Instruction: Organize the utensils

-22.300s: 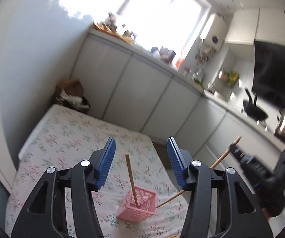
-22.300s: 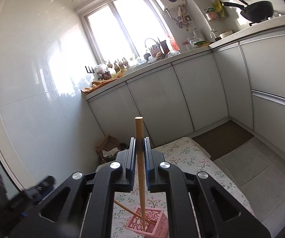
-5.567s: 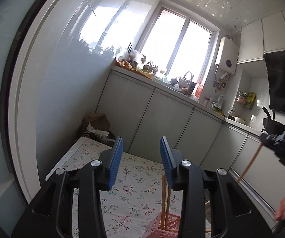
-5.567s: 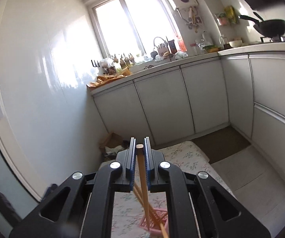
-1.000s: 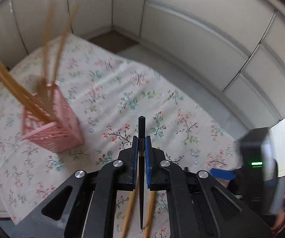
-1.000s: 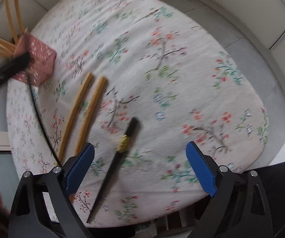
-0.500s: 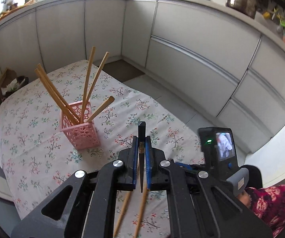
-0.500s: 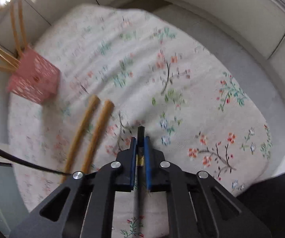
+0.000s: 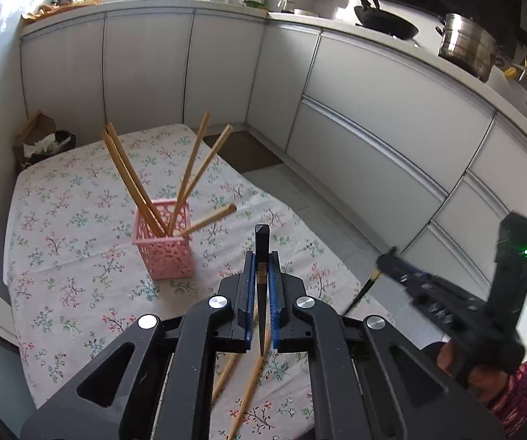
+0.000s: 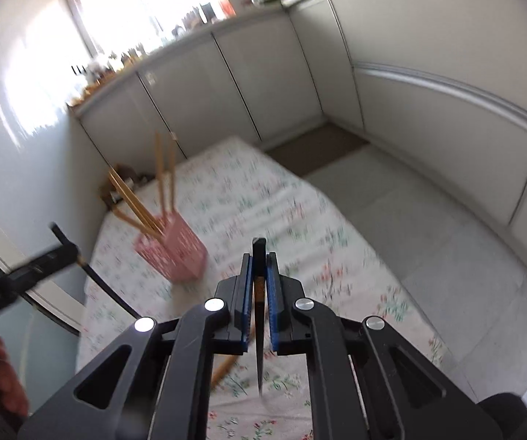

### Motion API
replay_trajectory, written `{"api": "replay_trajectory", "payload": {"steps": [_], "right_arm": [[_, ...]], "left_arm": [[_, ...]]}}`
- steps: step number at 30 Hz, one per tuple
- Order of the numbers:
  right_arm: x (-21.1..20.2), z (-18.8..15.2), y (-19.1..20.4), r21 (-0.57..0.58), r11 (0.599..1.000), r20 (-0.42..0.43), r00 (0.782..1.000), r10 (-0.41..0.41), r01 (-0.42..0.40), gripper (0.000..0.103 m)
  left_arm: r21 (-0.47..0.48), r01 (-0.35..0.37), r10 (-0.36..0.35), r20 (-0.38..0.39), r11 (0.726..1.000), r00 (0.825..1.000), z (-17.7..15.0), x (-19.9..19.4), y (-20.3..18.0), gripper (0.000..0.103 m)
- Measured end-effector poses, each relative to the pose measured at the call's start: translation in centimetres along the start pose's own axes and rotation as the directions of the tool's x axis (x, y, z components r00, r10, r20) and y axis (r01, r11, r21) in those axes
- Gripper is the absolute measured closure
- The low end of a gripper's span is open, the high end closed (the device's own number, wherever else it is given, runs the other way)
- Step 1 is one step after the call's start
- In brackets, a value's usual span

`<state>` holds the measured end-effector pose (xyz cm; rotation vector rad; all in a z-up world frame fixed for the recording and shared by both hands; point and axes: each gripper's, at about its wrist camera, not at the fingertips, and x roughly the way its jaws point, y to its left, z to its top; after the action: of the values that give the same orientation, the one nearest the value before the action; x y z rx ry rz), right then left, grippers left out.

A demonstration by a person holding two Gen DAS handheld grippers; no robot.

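Left wrist view: a black chopstick in each gripper

Left wrist camera shows the left gripper (image 9: 261, 286) clamped on a slim black chopstick (image 9: 262, 256) with a gold band, blunt end forward. Under it two wooden chopsticks (image 9: 249, 392) lie on the floral tablecloth (image 9: 80, 190). Right gripper (image 10: 260, 286) pinches a second black chopstick (image 10: 259, 253) above the cloth. Farther off, the pink basket (image 9: 164, 242) stands holding five leaning wooden sticks (image 9: 131, 179)
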<state>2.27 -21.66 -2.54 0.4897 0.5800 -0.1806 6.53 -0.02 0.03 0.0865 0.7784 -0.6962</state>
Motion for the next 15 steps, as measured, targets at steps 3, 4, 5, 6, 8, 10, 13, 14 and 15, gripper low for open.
{"api": "replay_trajectory", "payload": {"steps": [3, 4, 5, 6, 8, 10, 13, 14, 15], "right_arm": [[-1.8, 2.1, 0.7, 0.002, 1.000, 0.053, 0.998, 0.026, -0.027, 0.096], [-2.2, 2.6, 0.8, 0.004, 0.999, 0.068, 0.997, 0.033, -0.033, 0.096], [-2.6, 3.3, 1.1, 0.004, 0.999, 0.084, 0.996, 0.041, -0.042, 0.096], [-3.1, 4.3, 1.4, 0.004, 0.999, 0.101, 0.993, 0.053, -0.053, 0.096], [-3.7, 6.0, 1.7, 0.006, 0.998, 0.127, 0.990, 0.068, -0.069, 0.096], [-4.4, 7.9, 2.1, 0.011, 0.996, 0.149, 0.985, 0.088, -0.090, 0.096], [-4.7, 10.3, 2.6, 0.011, 0.994, 0.184, 0.977, 0.107, -0.110, 0.096], [-4.7, 11.1, 2.8, 0.008, 0.993, 0.198, 0.974, 0.110, -0.114, 0.096], [-4.7, 11.6, 3.1, 0.003, 0.993, 0.207, 0.972, 0.112, -0.115, 0.096]], "left_arm": [[-0.002, -0.024, 0.024, 0.036, 1.000, 0.999, 1.1, -1.0, 0.0, 0.097], [-0.003, -0.031, 0.031, 0.049, 1.000, 0.998, 1.5, -1.3, 0.1, 0.097], [-0.006, -0.038, 0.039, 0.066, 0.999, 0.997, 2.0, -1.8, 0.2, 0.097], [-0.009, -0.049, 0.049, 0.086, 0.999, 0.995, 2.7, -2.4, 0.4, 0.097], [-0.014, -0.066, 0.067, 0.116, 0.998, 0.991, 4.0, -3.3, 0.7, 0.097], [-0.022, -0.085, 0.087, 0.155, 0.996, 0.984, 5.3, -4.4, 1.1, 0.097], [-0.044, -0.116, 0.123, 0.213, 0.992, 0.969, 7.5, -5.8, 2.1, 0.097], [-0.052, -0.124, 0.133, 0.225, 0.991, 0.965, 8.1, -6.0, 2.5, 0.097], [-0.062, -0.140, 0.151, 0.235, 0.988, 0.960, 8.8, -6.0, 3.1, 0.097]]}}
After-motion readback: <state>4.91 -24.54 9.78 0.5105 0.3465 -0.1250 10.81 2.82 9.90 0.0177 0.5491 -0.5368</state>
